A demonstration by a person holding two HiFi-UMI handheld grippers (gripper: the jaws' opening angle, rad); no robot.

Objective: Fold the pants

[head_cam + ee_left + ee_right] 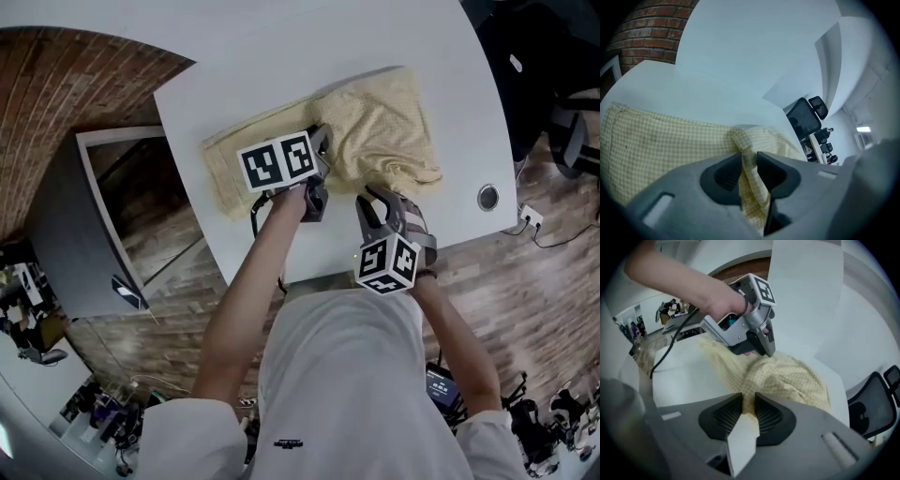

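Now the left gripper (749, 157) pinches a raised fold of the pants (380, 117) between narrow jaws, while the right gripper (748, 399) nips the near edge, cloth bunched just ahead.

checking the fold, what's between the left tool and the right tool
Only bunched yellow checked pants fill the stretch between the left tool and the right tool, as the head view shows.
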